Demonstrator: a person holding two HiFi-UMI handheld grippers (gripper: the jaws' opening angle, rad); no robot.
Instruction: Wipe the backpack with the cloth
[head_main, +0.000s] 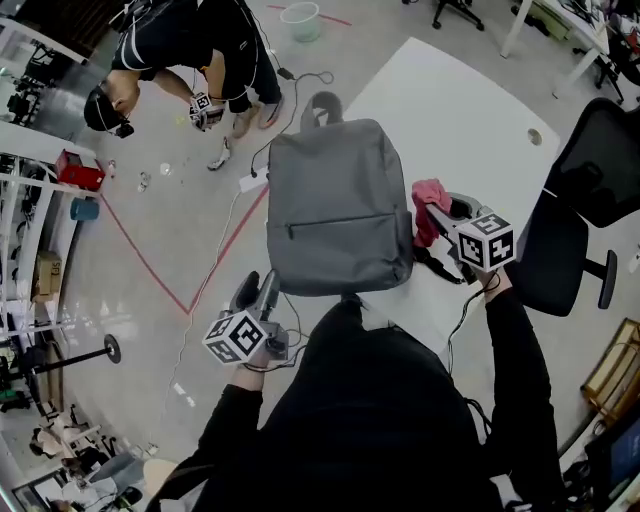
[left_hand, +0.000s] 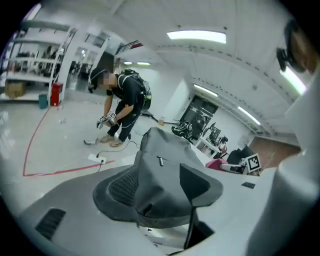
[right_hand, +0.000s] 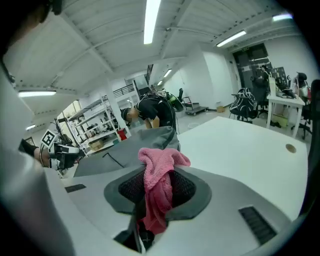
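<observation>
A grey backpack (head_main: 335, 200) lies flat on the white table (head_main: 450, 110), handle towards the far side. My left gripper (head_main: 262, 285) is at its near left corner. In the left gripper view the backpack's edge (left_hand: 165, 150) sits between the spread jaws of the left gripper (left_hand: 160, 186), and the pads do not clamp it. My right gripper (head_main: 440, 208) is at the backpack's right side, shut on a pink cloth (head_main: 430, 200). In the right gripper view the cloth (right_hand: 157, 185) hangs bunched between the right gripper's (right_hand: 159, 192) pads, with the backpack (right_hand: 117, 157) just beyond.
A black office chair (head_main: 590, 200) stands right of the table. Another person (head_main: 190, 50) bends over on the floor at the far left, near a power strip (head_main: 250, 180) and red floor tape (head_main: 150, 265). A black cable (head_main: 440, 265) lies by the backpack's near right corner.
</observation>
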